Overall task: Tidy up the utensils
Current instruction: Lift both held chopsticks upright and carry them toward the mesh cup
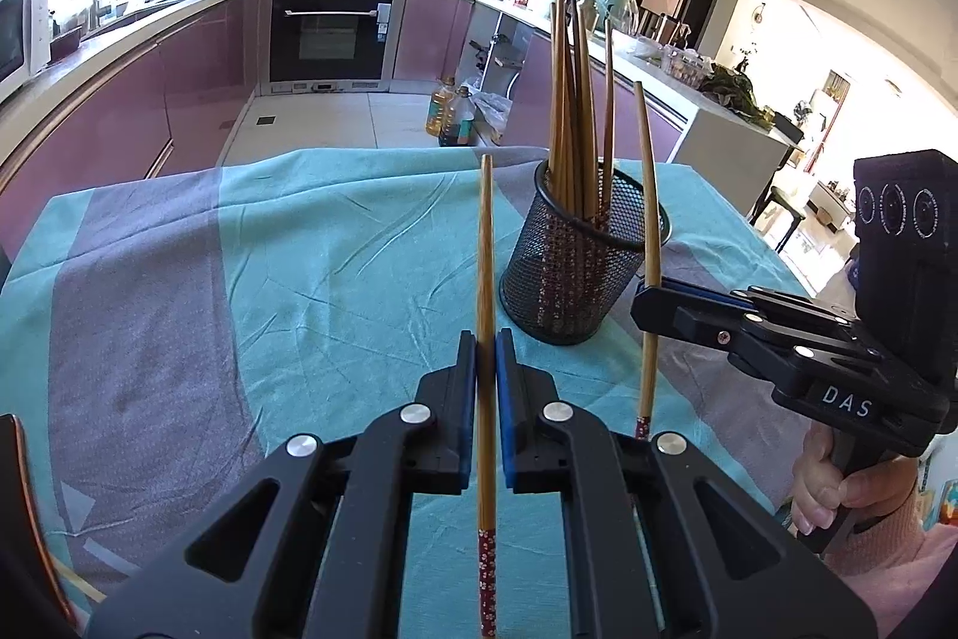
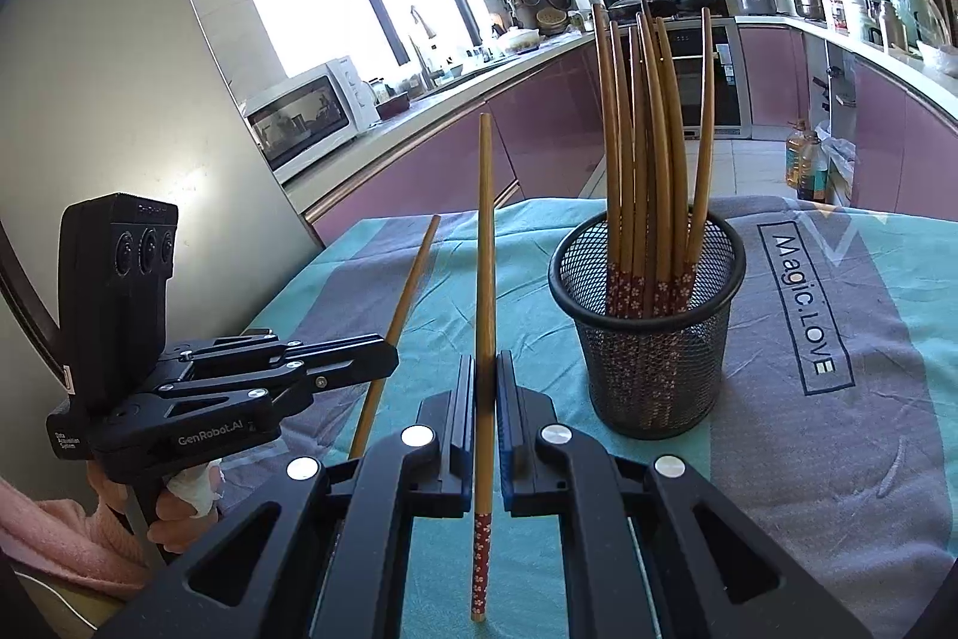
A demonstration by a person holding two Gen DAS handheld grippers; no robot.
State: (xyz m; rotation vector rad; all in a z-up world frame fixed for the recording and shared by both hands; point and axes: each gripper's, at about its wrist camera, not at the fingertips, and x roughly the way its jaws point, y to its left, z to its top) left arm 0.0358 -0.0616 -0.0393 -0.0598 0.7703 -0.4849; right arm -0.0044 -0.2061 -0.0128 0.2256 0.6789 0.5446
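Two handheld grippers each pinch a single wooden chopstick above a cloth-covered kitchen table. The left gripper (image 1: 485,339) has its blue pads pressed against a chopstick (image 1: 486,279) held near-upright, plain tip up and red flowered end down, clear of the cloth. The right gripper (image 2: 485,363) clamps its own chopstick (image 2: 484,279) the same way; seen from the left wrist, that stick (image 1: 648,220) stands just beside the black mesh holder (image 1: 575,279). Gripped partway along the shaft and kept vertical, both sticks appear oriented for dropping in patterned end first, matching the bundle of chopsticks (image 2: 646,130) already standing in the holder with decorated ends at the bottom. The holder sits on the teal and grey tablecloth (image 2: 838,459), right of centre from the right wrist. Both sticks hang lower than the rim, so a lift looks necessary before insertion. Purple cabinets and an oven (image 1: 332,31) fill the background.
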